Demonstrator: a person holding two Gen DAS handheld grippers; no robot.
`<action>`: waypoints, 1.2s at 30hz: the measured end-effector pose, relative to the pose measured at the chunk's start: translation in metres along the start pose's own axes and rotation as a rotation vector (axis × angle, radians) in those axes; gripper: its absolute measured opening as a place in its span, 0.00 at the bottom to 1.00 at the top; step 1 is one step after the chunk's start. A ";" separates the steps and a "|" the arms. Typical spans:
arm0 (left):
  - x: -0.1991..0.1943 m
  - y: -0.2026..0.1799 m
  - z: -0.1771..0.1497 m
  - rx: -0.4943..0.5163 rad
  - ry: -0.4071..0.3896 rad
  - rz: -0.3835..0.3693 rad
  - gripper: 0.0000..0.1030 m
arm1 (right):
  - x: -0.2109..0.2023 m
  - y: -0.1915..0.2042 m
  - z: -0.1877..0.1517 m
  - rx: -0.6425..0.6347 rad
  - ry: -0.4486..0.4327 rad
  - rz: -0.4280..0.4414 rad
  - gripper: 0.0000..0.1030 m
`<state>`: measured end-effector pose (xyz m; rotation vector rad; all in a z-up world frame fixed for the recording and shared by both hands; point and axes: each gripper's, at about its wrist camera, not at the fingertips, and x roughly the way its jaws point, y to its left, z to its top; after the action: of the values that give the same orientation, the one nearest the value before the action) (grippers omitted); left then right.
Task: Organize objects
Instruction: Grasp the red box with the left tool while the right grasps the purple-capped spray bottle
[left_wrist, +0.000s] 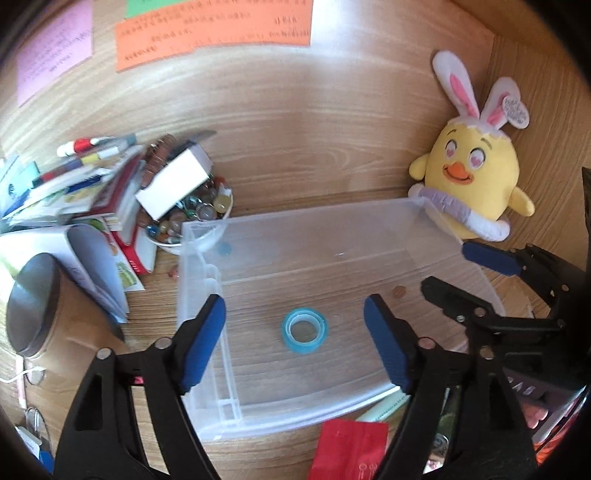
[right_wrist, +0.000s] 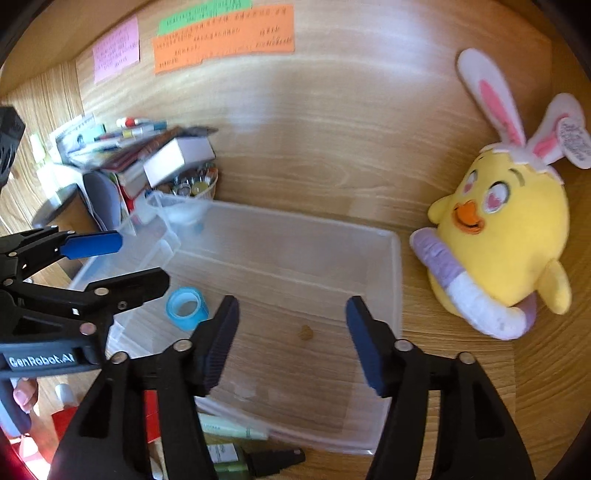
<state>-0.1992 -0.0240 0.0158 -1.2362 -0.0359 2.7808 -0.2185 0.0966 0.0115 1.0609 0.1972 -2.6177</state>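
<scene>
Between our left claw's (left_wrist: 295, 343) wide-spread blue pads: nothing gripped, small blue ring-shaped tape roll (left_wrist: 305, 331) lying below on clear plastic bin's (left_wrist: 369, 397) floor | our right claw (right_wrist: 291, 343) open, empty, over the bin | yellow plush chick with rabbit ears (right_wrist: 506, 240) beside bin on wooden bench (right_wrist: 461, 387)

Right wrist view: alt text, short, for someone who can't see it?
A clear plastic bin sits on a wooden desk, holding a blue tape roll, with the open right tongs above it and nothing between them. The left tongs reach in from the left, also open. A yellow chick plush sits to the right.
</scene>
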 end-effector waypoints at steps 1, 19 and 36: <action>-0.004 0.001 -0.001 0.001 -0.007 0.003 0.81 | -0.006 -0.002 0.000 0.004 -0.011 -0.003 0.62; -0.061 0.010 -0.080 0.010 -0.066 0.055 0.95 | -0.073 -0.019 -0.075 0.043 -0.062 -0.091 0.80; -0.062 -0.010 -0.147 0.021 0.011 -0.011 0.95 | -0.059 -0.022 -0.132 0.119 0.091 -0.034 0.80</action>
<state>-0.0474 -0.0226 -0.0363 -1.2418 -0.0127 2.7575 -0.0995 0.1630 -0.0411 1.2277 0.0804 -2.6418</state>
